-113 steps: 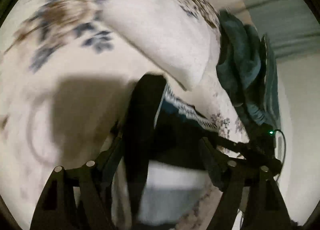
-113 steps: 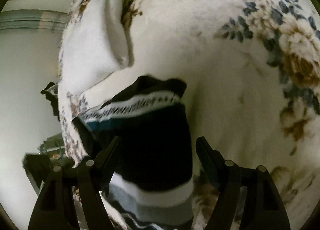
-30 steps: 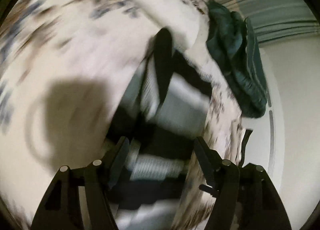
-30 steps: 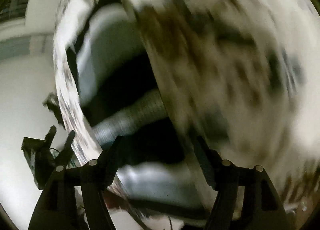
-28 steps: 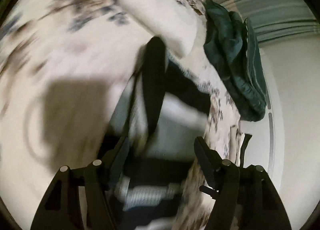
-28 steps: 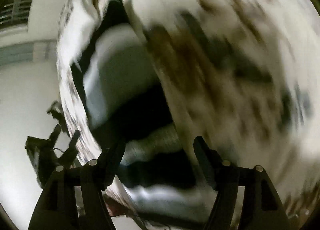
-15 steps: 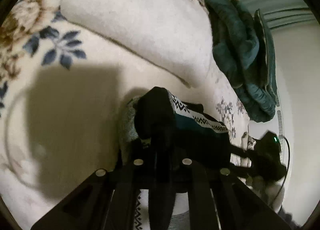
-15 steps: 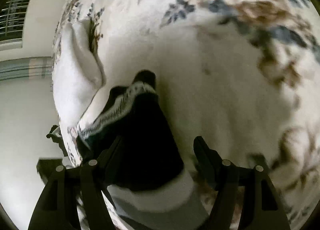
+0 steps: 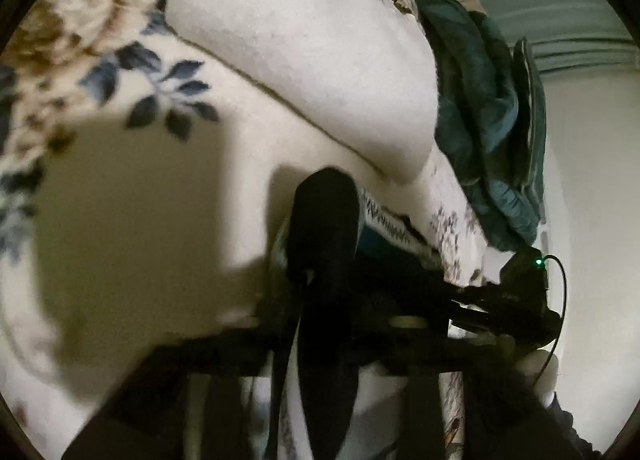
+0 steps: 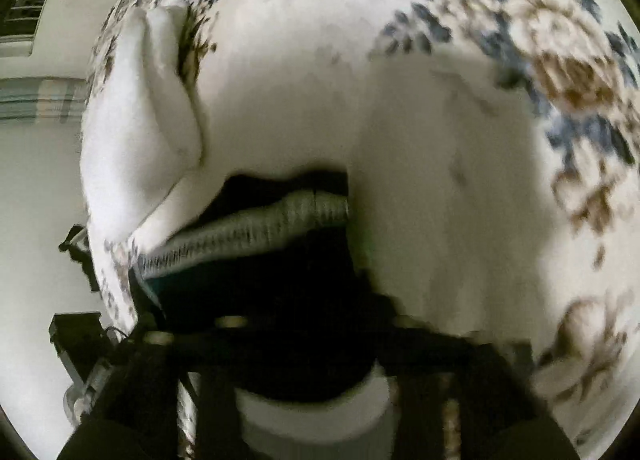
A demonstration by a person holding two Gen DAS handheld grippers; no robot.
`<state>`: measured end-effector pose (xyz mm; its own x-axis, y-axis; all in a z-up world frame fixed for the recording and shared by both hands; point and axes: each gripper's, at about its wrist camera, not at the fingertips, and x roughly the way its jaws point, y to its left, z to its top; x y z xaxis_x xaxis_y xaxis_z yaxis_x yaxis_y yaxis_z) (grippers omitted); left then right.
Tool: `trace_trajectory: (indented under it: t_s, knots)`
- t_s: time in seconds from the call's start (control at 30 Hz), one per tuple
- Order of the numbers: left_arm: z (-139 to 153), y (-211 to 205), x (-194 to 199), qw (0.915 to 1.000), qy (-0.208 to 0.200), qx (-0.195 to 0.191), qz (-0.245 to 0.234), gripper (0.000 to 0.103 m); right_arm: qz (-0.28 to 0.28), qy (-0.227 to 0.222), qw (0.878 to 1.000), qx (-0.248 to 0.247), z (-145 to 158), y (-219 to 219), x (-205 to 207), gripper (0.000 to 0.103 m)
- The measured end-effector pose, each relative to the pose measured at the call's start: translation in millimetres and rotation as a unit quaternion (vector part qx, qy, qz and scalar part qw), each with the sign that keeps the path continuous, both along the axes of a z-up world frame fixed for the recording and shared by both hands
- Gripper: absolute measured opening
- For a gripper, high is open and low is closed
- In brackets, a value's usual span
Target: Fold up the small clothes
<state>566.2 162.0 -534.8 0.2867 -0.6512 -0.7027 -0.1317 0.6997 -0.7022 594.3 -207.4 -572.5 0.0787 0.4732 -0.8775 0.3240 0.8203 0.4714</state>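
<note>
The sweater (image 9: 324,228) lies bunched on the flowered blanket (image 9: 140,200), just below the white pillow (image 9: 300,40), with one dark fold standing up. The left gripper (image 9: 324,292), clamped tight on that fold half a second ago, has just been opening and now stands about half wide around it. The right gripper (image 10: 312,300) has just been closing over the sweater's dark body; blur and shadow hide whether its pads press.
</note>
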Motion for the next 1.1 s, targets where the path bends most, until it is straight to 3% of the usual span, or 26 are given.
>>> trace_trajectory:
  t_s: [0.07,0.2,0.4,0.5,0.63,0.8,0.83,0.87,0.9,0.93,0.97,1.0,1.1]
  knots:
    - [16.1,3.1,-17.6,0.9999,-0.010,-0.008,-0.001,0.063,0.011,0.002,1.000,0.013,10.0,-5.1,-22.1,0.059]
    - [48.6,12.2,-68.6,0.9999,-0.012,0.003,0.003,0.064,0.034,0.017,0.999,0.038,30.5,-13.3,-89.4,0.062]
    - [87.0,22.6,-187.6,0.9989,0.002,0.045,0.010,0.067,0.069,0.064,0.994,0.053,41.4,-16.0,-222.2,0.063]
    - [83.1,20.5,-251.5,0.9975,0.035,0.060,0.014,0.070,0.085,0.096,0.990,0.058,29.6,-13.5,-288.2,0.063]
    - [46.4,22.1,-337.4,0.9910,0.108,0.075,0.024,0.070,0.079,0.149,0.983,0.069,-3.7,-9.0,-364.5,0.063]
    - [17.0,5.8,-398.3,0.9873,0.143,0.067,0.017,0.070,0.083,0.170,0.980,0.065,-25.7,2.1,-428.6,0.063]
    - [13.2,-2.0,-408.0,0.9875,0.141,0.070,0.012,0.068,0.086,0.172,0.979,0.062,-28.7,6.2,-435.5,0.063]
    - [12.5,-6.7,-413.3,0.9874,0.138,0.077,0.008,0.057,0.090,0.176,0.979,0.057,-33.1,8.7,-445.2,0.063]
    - [11.5,-14.3,-417.9,0.9871,0.134,0.088,-0.002,0.037,0.098,0.179,0.978,0.046,-36.6,13.5,-453.8,0.063]
    - [8.5,-24.3,-422.4,0.9839,0.139,0.111,-0.018,0.007,0.104,0.179,0.977,0.041,-39.4,16.4,-460.4,0.059]
    - [7.5,-25.8,-425.3,0.9838,0.137,0.115,-0.020,0.006,0.112,0.177,0.977,0.030,-41.5,21.2,-466.2,0.049]
    - [11.5,-28.8,-427.7,0.9856,0.125,0.113,-0.015,0.005,0.122,0.173,0.977,0.017,-43.0,27.9,-469.2,0.007]
    - [21.6,-30.4,-434.3,0.9882,0.105,0.112,0.002,0.005,0.138,0.153,0.978,-0.025,-36.3,35.8,-476.0,0.001]
